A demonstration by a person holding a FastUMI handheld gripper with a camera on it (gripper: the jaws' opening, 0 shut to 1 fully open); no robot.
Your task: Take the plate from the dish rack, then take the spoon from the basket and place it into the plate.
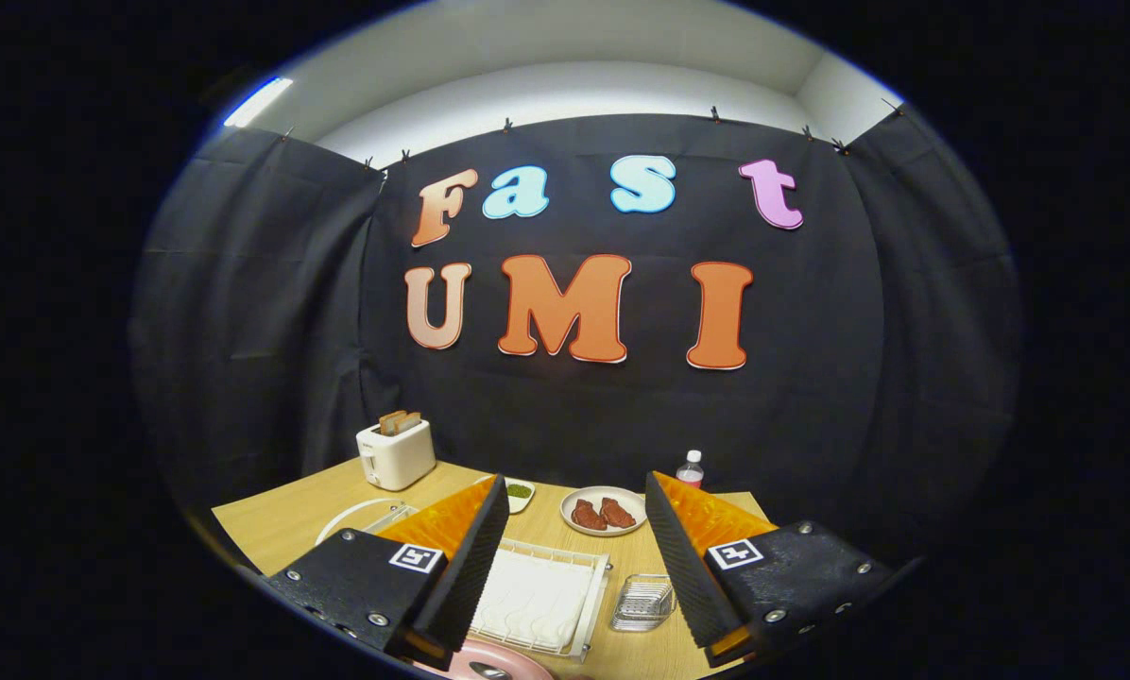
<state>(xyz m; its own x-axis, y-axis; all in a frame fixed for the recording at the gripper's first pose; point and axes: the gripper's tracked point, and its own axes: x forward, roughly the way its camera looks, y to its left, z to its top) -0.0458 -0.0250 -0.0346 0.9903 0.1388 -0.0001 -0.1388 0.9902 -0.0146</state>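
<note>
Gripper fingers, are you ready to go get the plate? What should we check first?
1. Fingers open: ok. The gripper is spread wide with nothing between its fingers.
2. Dish rack in reach: ok. The white dish rack lies on the table low between the fingers.
3. Plate found: cannot tell. A pink rim peeks out at the rack's near end, mostly cut off.
4. Spoon in the basket: cannot tell. The wire basket sits beside the rack by the right-hand finger, but no spoon can be made out in it.
5. Other things out of the way: ok. The meat plate and toaster stand beyond the rack.
</note>
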